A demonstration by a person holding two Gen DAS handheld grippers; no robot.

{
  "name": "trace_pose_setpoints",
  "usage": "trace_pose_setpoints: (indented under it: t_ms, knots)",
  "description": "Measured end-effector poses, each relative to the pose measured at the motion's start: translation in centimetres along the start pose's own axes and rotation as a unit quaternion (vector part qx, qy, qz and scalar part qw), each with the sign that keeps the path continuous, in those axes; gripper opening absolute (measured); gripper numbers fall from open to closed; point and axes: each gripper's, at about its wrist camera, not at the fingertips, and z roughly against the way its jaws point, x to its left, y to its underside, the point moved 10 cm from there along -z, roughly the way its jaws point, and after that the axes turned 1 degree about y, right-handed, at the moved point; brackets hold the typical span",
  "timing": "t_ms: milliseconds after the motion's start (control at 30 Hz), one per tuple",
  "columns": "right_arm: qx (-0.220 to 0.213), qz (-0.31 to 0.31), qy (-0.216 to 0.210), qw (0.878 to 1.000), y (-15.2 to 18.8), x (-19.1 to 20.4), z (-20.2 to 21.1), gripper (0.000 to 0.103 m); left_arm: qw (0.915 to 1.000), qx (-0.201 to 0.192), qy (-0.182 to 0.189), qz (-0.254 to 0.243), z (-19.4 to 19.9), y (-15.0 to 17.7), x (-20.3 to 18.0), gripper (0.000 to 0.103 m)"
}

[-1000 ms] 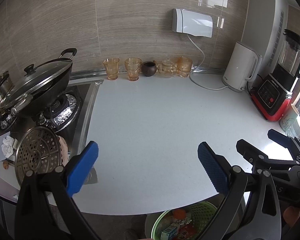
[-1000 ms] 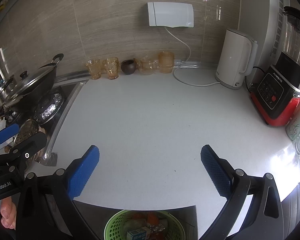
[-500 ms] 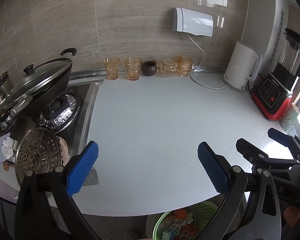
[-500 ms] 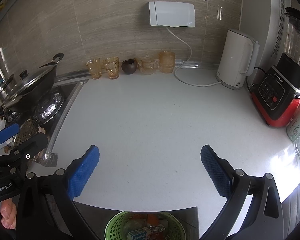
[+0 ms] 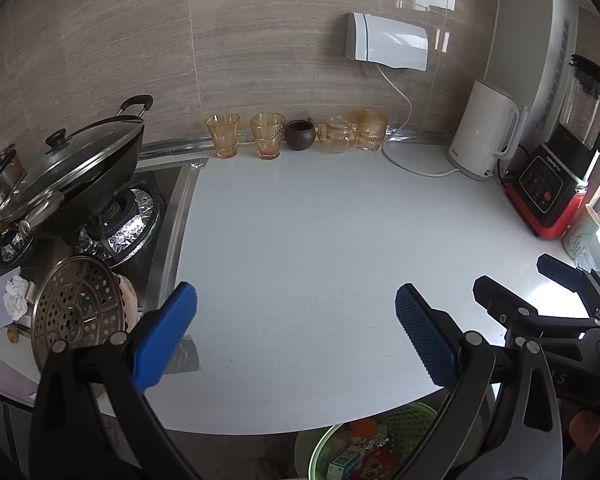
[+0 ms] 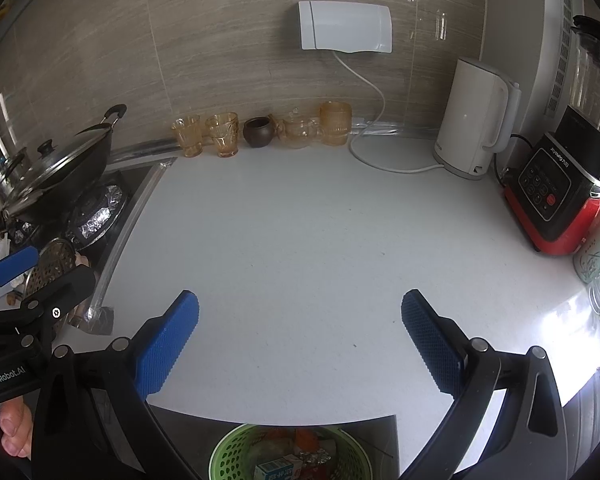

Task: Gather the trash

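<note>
A: Grippers first?
B: My left gripper [image 5: 296, 334] has its jaws spread wide, nothing between them. My right gripper [image 6: 300, 340] is the same, gaping and empty. Both hover over the near edge of the white surface [image 6: 300, 240].
A: Trash?
B: In the green basket [image 6: 228, 456], below the surface edge, right under my grippers. A small carton [image 6: 274, 470], crumpled foil and some orange bits inside.
A: Left side?
B: A perforated steamer plate [image 5: 78, 308] leans near the stove. A white crumpled wad [image 5: 16, 298] lies just beyond it, with a covered wok [image 5: 76, 176] on the burner.
A: Far end?
B: Amber glasses [image 6: 204, 136] and a small dark pot [image 6: 258, 132] stand along the wall. A white kettle [image 6: 476, 120] and a red-based blender [image 6: 556, 200] are at far right.
</note>
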Motion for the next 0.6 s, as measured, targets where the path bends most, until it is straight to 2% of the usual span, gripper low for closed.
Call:
trace_pose_setpoints:
  t_ms: [300, 600]
  knots:
    - [0.004, 0.001, -0.001, 1.0, 0.13, -0.17, -0.25, 0.101, 0.9997, -0.017, -0.014, -0.015, 0.14, -0.34, -0.15, 0.095]
    - [0.004, 0.001, -0.002, 1.0, 0.15, -0.19, -0.34, 0.101, 0.9998, -0.009, -0.014, -0.007, -0.21, -0.43, 0.27, 0.095]
